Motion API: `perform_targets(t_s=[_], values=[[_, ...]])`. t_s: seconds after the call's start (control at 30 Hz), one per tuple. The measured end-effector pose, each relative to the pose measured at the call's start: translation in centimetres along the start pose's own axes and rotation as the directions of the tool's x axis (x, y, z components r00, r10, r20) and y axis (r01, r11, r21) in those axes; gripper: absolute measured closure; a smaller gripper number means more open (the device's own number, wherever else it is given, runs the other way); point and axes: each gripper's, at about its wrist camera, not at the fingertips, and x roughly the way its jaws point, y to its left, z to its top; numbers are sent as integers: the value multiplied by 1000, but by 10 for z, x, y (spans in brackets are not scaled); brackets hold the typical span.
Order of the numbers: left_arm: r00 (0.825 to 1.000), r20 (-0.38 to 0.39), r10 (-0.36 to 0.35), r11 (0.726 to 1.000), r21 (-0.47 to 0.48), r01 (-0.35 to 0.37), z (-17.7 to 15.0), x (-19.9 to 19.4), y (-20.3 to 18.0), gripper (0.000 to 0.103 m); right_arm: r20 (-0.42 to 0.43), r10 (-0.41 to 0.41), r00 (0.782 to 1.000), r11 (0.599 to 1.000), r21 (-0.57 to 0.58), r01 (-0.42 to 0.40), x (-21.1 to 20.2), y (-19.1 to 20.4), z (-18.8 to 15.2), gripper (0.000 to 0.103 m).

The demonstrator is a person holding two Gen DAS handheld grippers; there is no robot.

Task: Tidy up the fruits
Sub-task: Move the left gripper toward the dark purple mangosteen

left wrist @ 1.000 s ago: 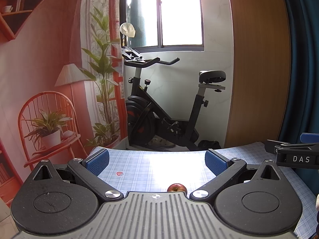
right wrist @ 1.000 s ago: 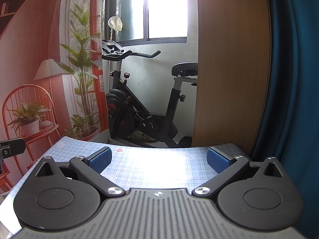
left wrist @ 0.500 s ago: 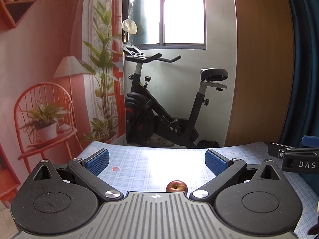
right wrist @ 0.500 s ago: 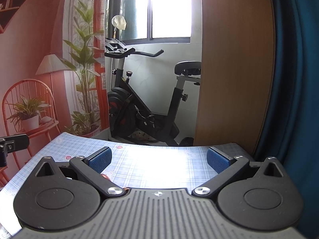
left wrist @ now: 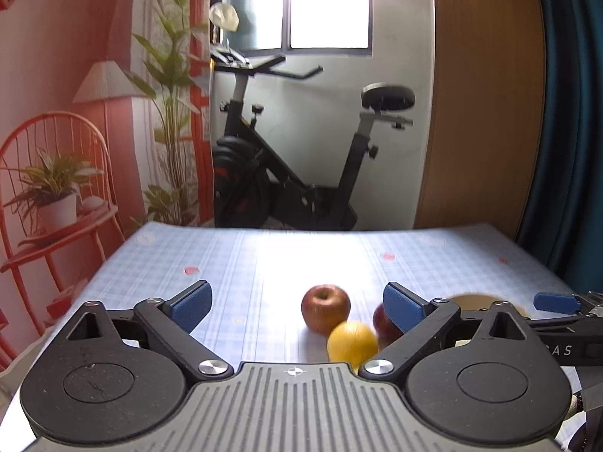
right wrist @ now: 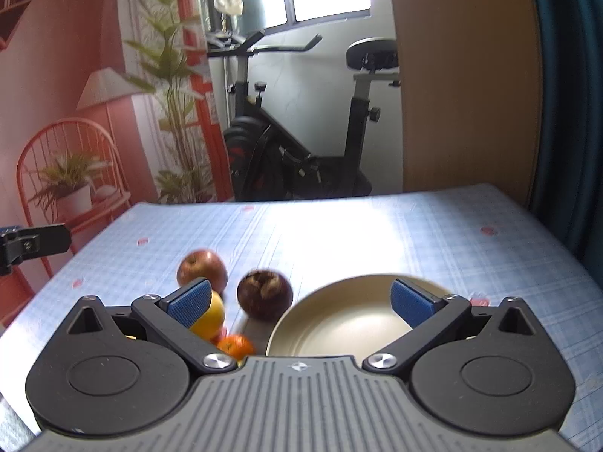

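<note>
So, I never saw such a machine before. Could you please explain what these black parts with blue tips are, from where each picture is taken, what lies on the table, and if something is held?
There is no robot here. A person holds one hand-held gripper in each hand, and each carries a camera looking forward along its two blue-padded fingers.

One picture comes from the left gripper, the other from the right gripper. Both stand open and hold nothing; the left one's jaws have just been closing slightly, with nothing between the pads.

On the checked tablecloth lie a red apple, a yellow fruit, a dark round fruit, a small orange one and an empty beige plate.
</note>
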Motion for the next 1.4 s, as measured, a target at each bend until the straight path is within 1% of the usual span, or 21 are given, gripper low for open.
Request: perform_targets(t_s=[0.1,0.17,0.27,0.37,0.43,0.53,0.67,0.73,0.87,1.0,1.07,1.13,1.2,1.27,1.33,1.4], values=[[999,-40,-10,1000,19,11,-9,9,2,8,-14,30,999,999,-18,-30,4,2,-10,0],[999,-52,-6,1000,30,8,-13,12,3,10,-28,59,998,998,-23,-59,6,2,-16,0],[998,-58,-10,1000,17,11,-17,14,10,12,-51,72,996,996,-42,-74,9,4,-23,0],[999,-39,-14,1000,-7,14,-23,12,15,12,-62,64,996,994,-83,-69,11,12,-27,0],[999,-39,3,1000,-19,-3,-25,11,15,13,-79,68,995,991,-106,-76,14,16,-28,0],[995,-93,33,998,-42,-37,-25,12,20,15,-64,62,996,987,-144,-71,14,20,-30,0],[989,-110,99,992,-63,-107,-19,13,28,14,-61,66,996,983,-167,-76,15,20,-32,0],[987,-124,103,991,-73,-113,-16,15,33,14,-80,85,993,982,-160,-96,17,19,-31,1],[987,-140,82,990,-99,-96,-14,18,38,14,-87,101,991,982,-150,-113,17,19,-31,1],[989,-137,54,993,-94,-67,-16,18,38,14,-86,107,991,984,-133,-118,18,15,-27,1],[991,-130,38,995,-86,-49,-15,19,36,15,-75,131,988,983,-115,-140,18,11,-22,1],[993,-113,42,997,-67,-49,-9,21,33,15,-55,144,988,981,-121,-150,17,8,-15,1],[995,-92,49,997,-46,-53,-2,24,32,14,-39,140,989,977,-158,-144,20,7,-6,1],[996,-76,46,998,-35,-49,7,27,30,14,-29,117,993,969,-214,-121,24,8,3,1],[998,-58,36,999,-34,-38,17,32,29,14,-8,86,996,954,-286,-85,29,13,11,1],[999,-34,26,999,-27,-27,25,37,25,14,10,76,997,939,-338,-68,35,14,17,0]])
